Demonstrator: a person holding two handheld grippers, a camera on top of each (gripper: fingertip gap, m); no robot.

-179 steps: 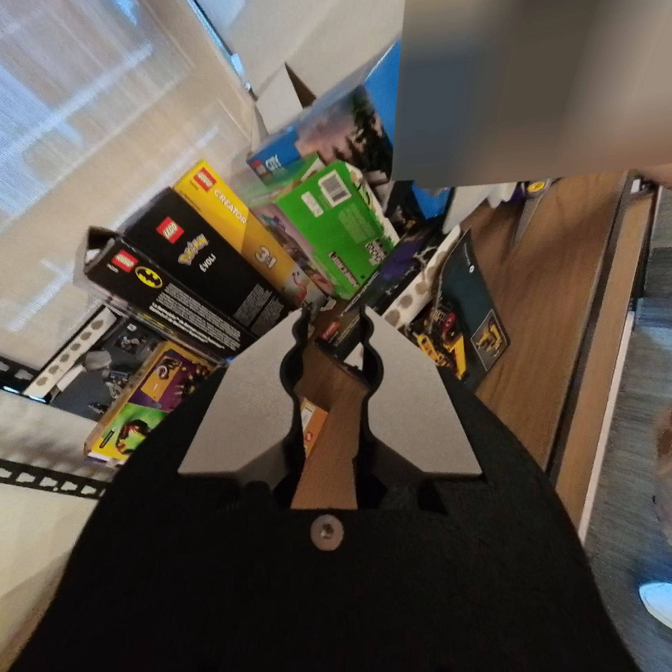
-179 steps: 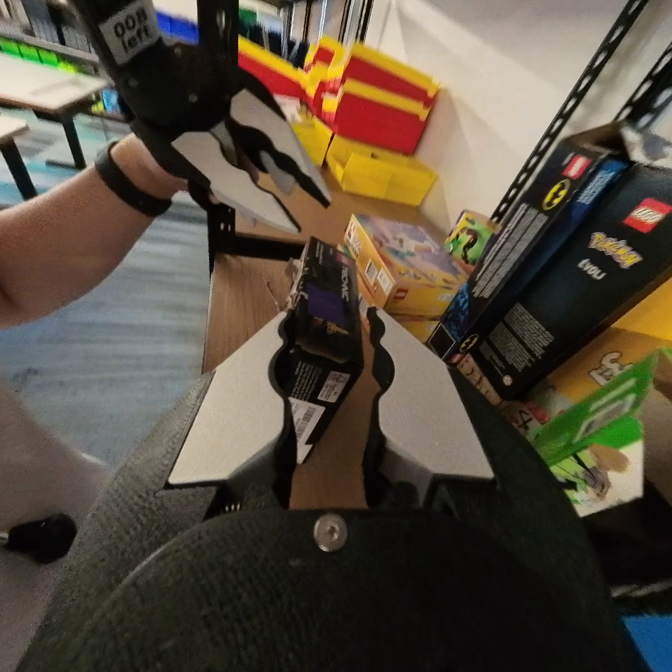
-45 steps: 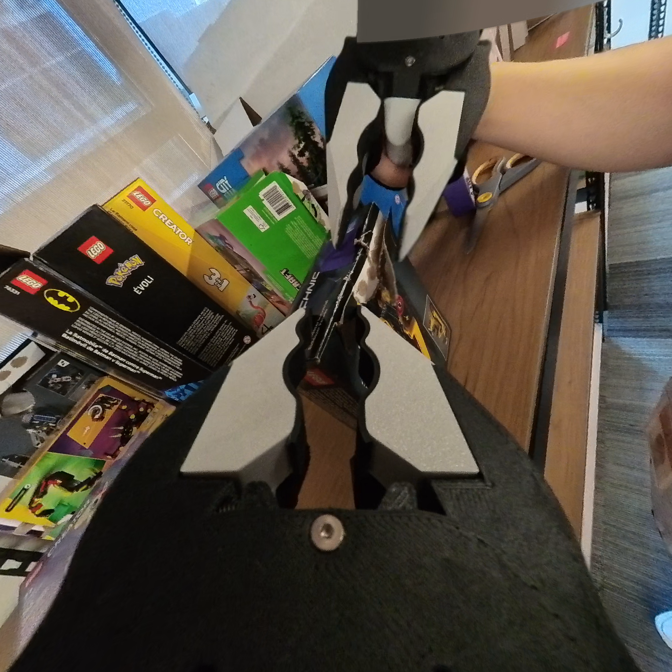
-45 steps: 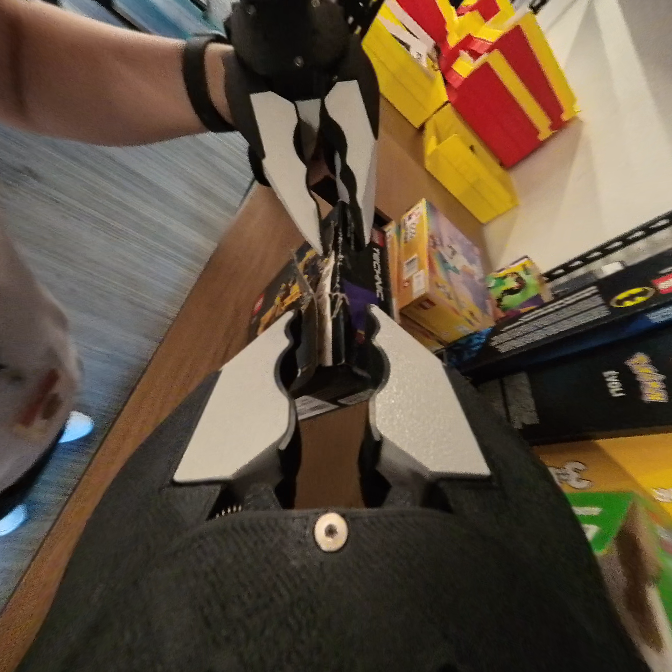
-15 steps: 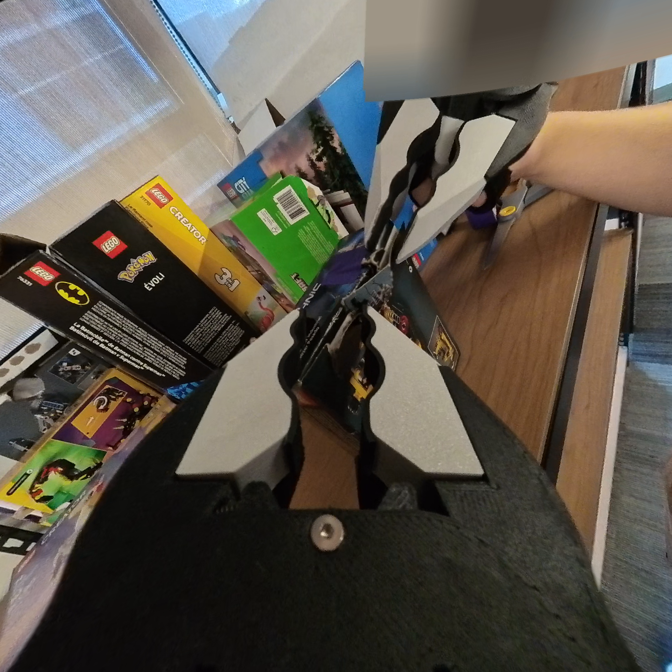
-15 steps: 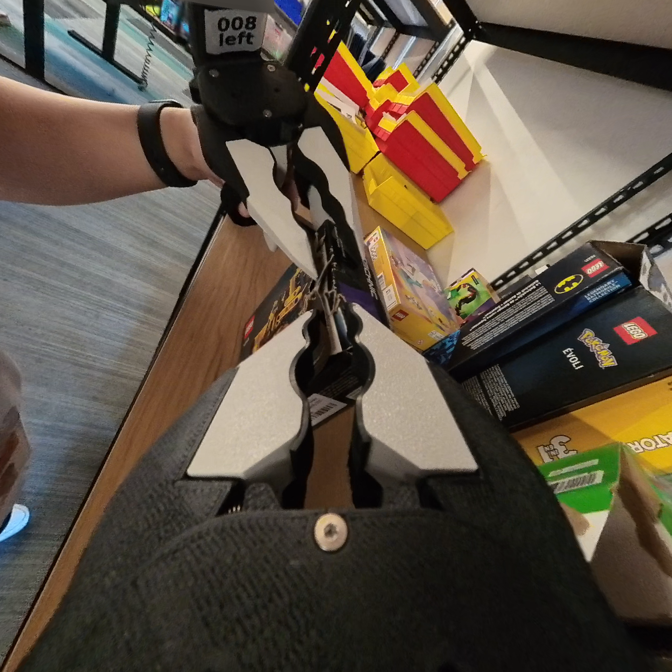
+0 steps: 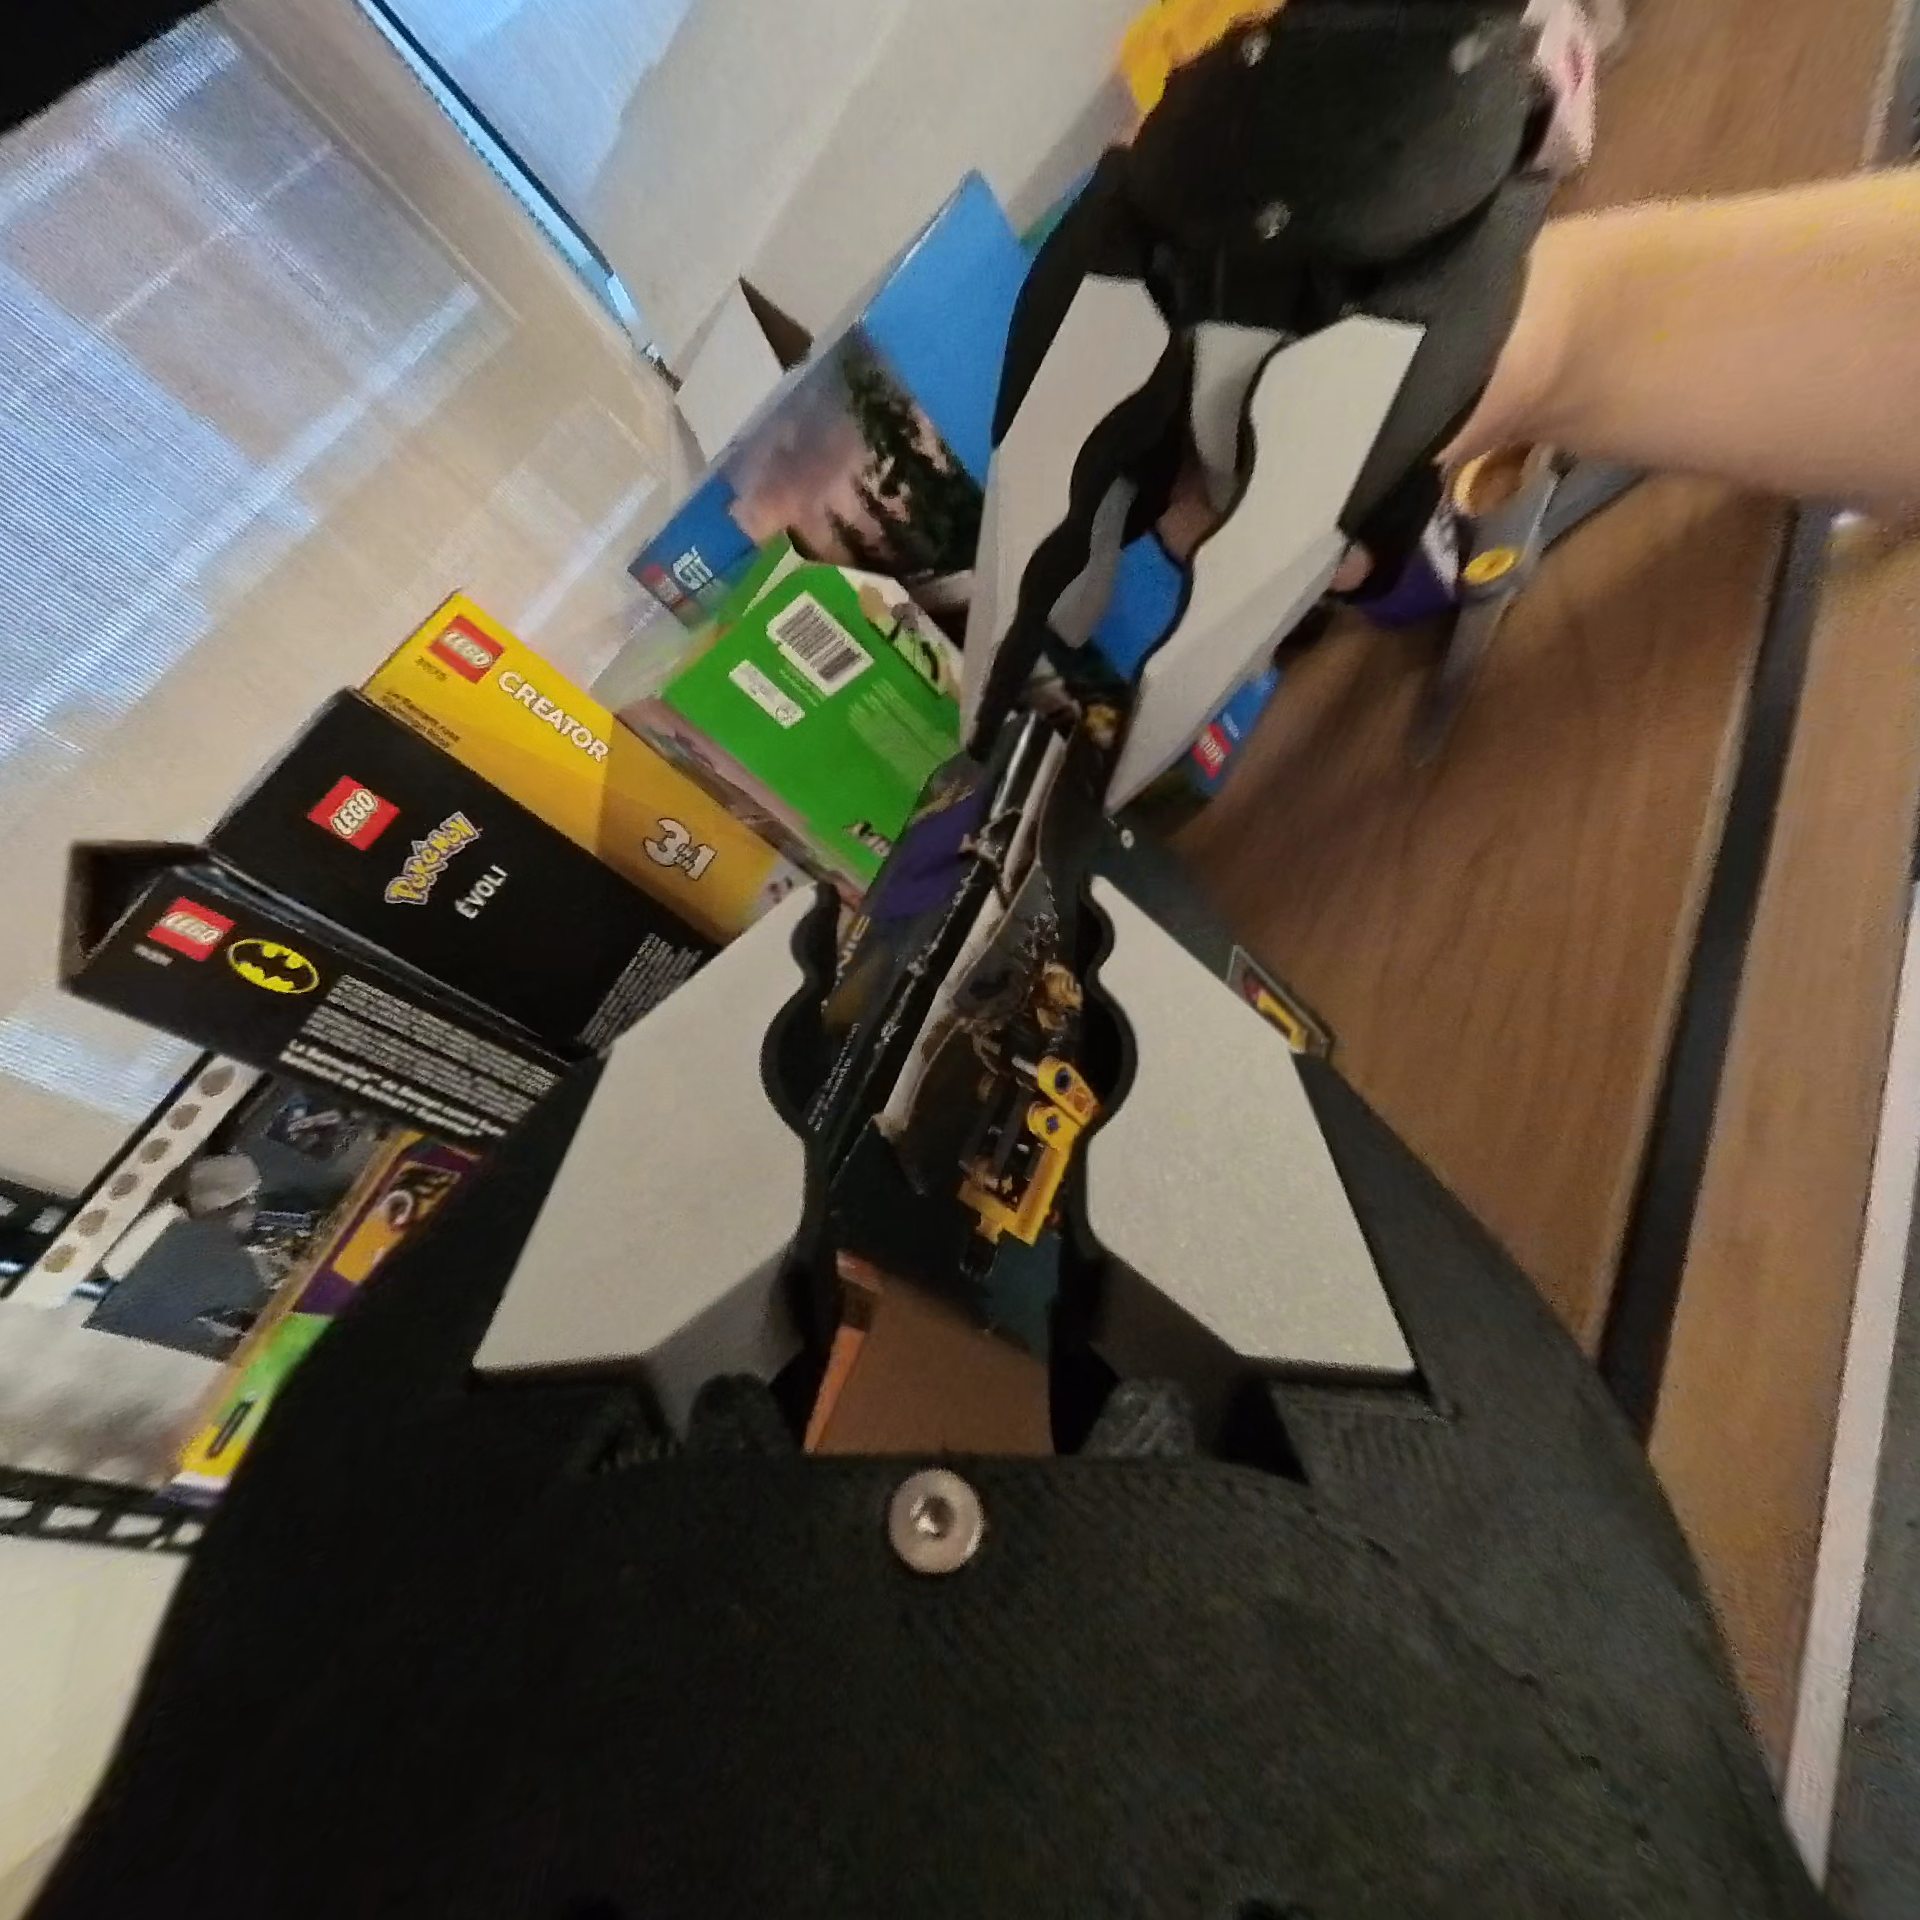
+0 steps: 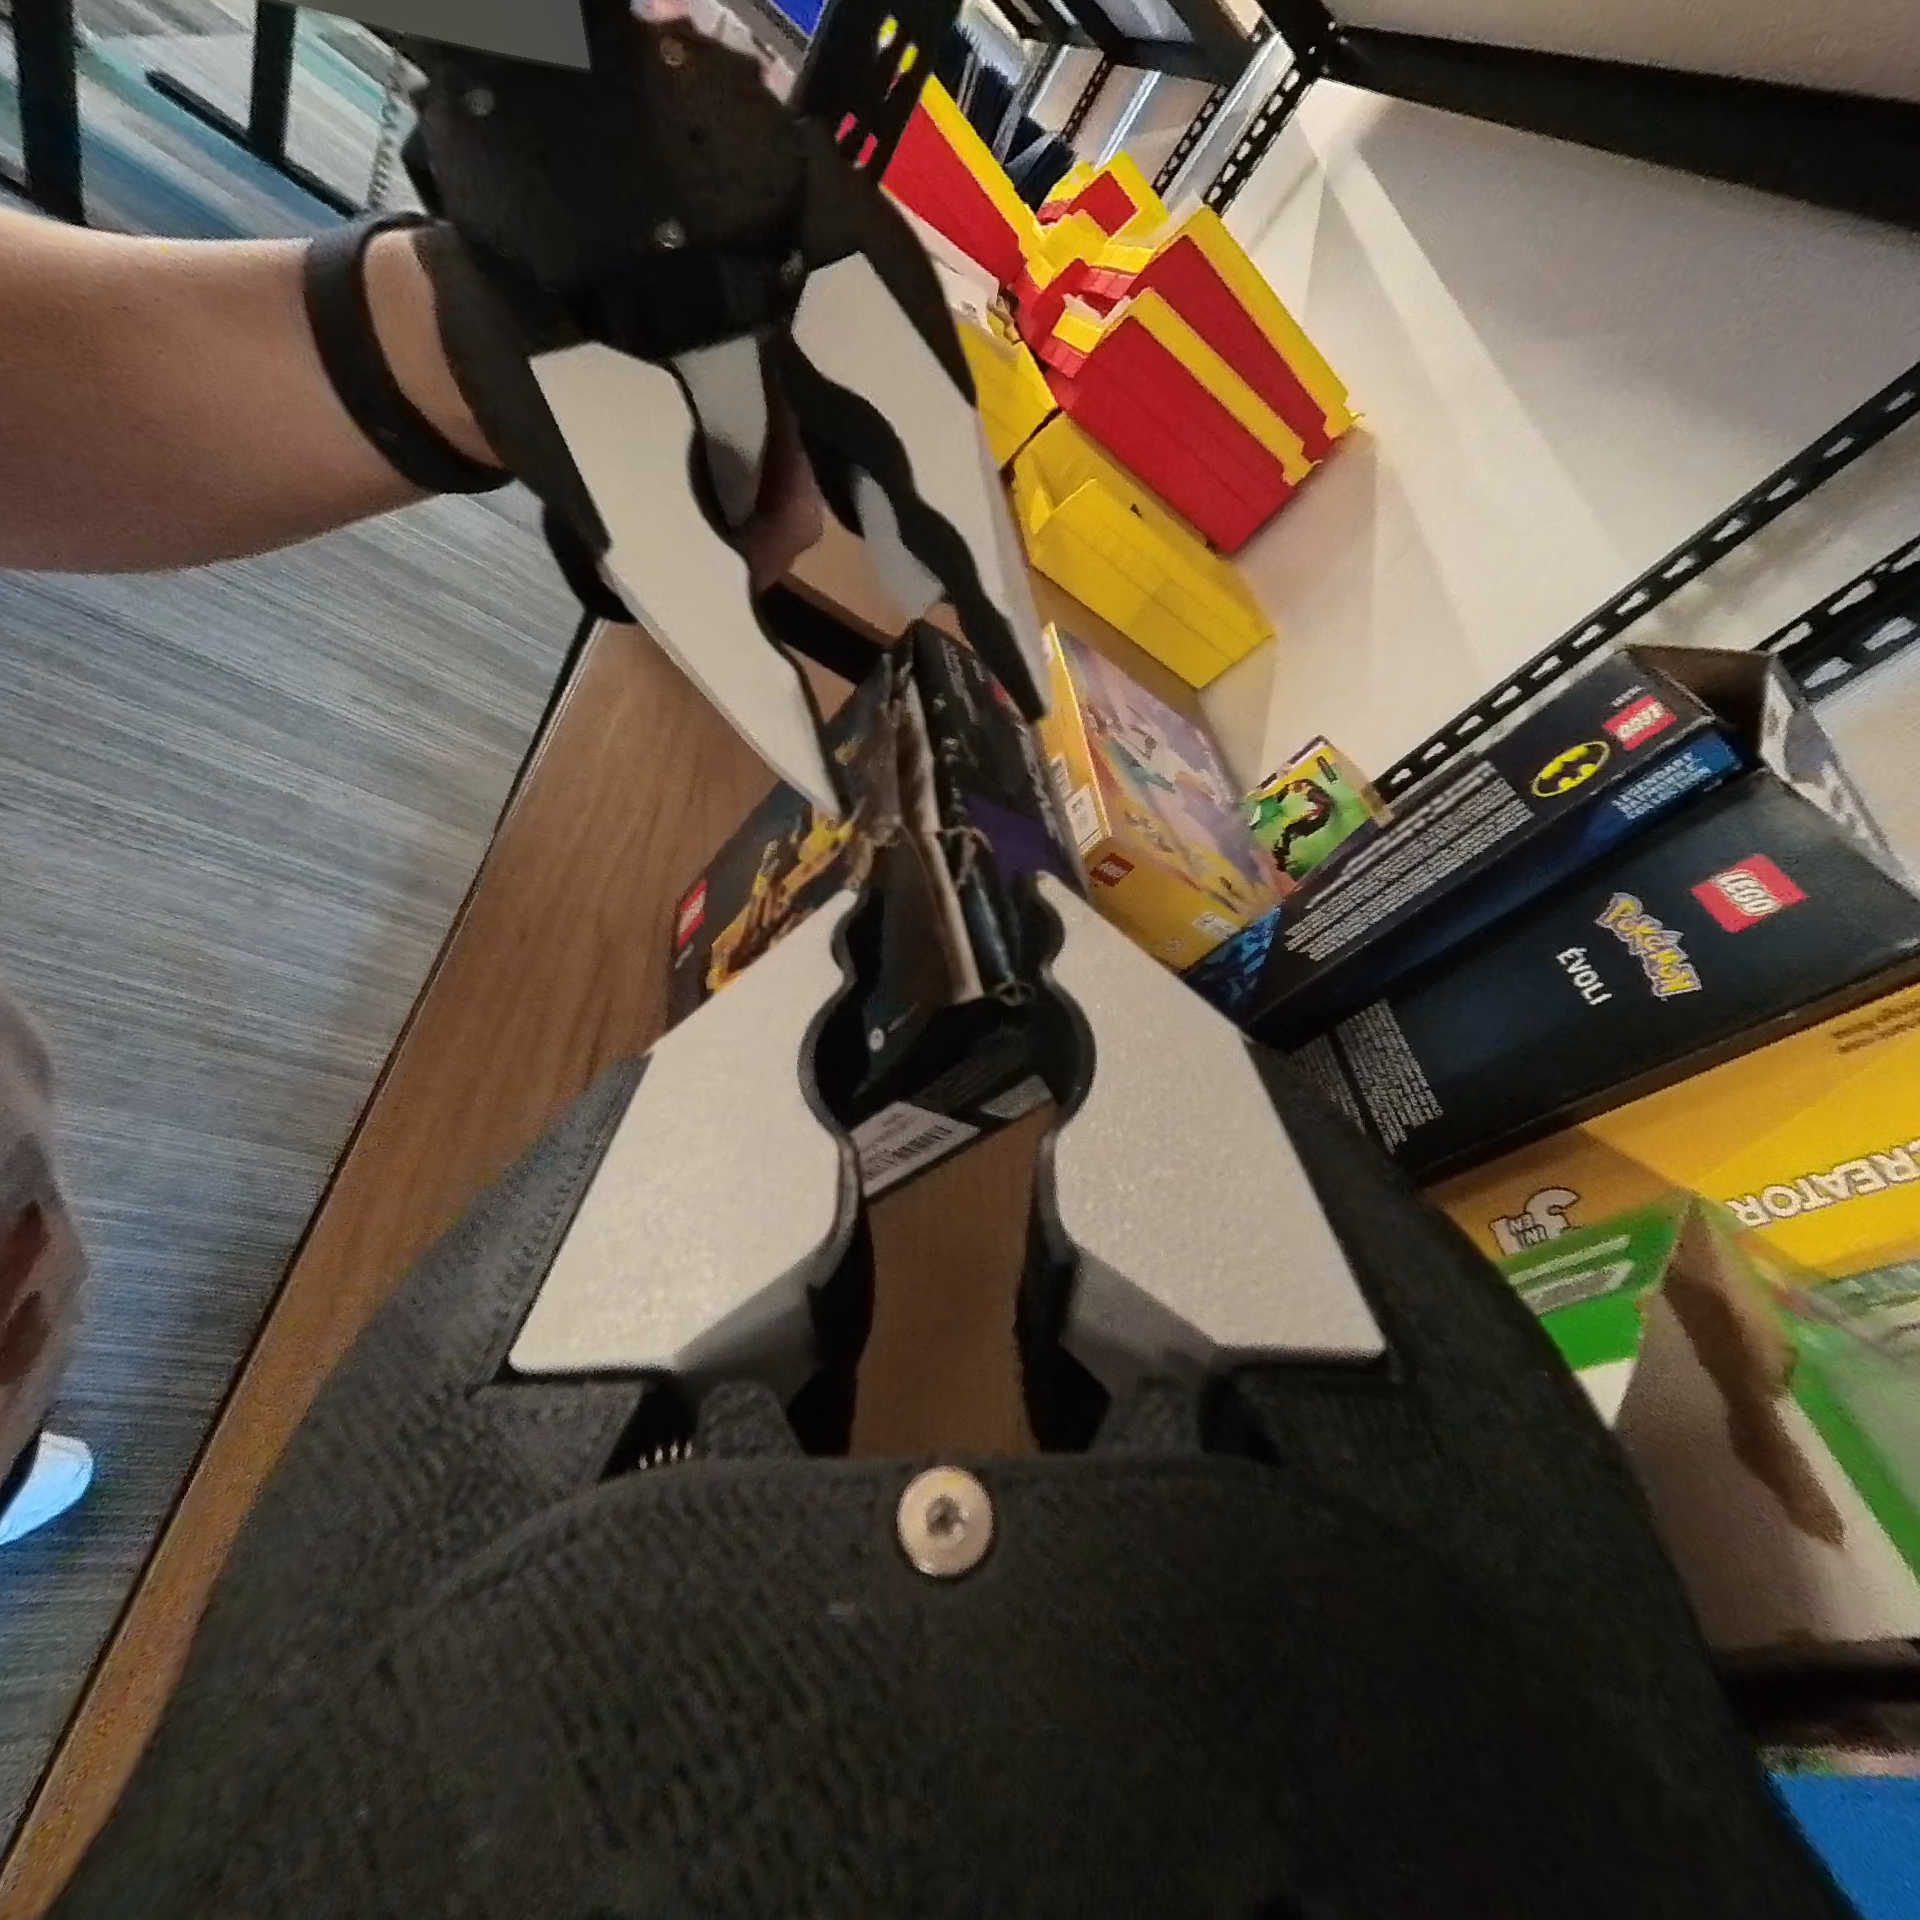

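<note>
the left gripper (image 7: 951, 966) is closed on one end of a thin dark box (image 7: 966, 997), and the right gripper (image 8: 945, 966) is closed on the other end of the same box (image 8: 935, 935). so the box hangs in the air between the two grippers, just above the wooden table (image 7: 1507, 935). its long side runs straight from one gripper to the other, and each gripper points at the other one along it. no gripper is nearer; both touch it. the box looks split or bent open along the middle, but i cannot tell how far. there is one box held and there are two grippers. beside it on the table lie more toy boxes: two black boxes (image 7: 416, 894), one yellow box (image 7: 582, 748), one green box (image 7: 821, 696) and one blue box (image 7: 904, 416). one pair of scissors (image 7: 1475, 582) lies farther off, and some red and yellow bins (image 8: 1164, 343) sit at the far end.
</note>
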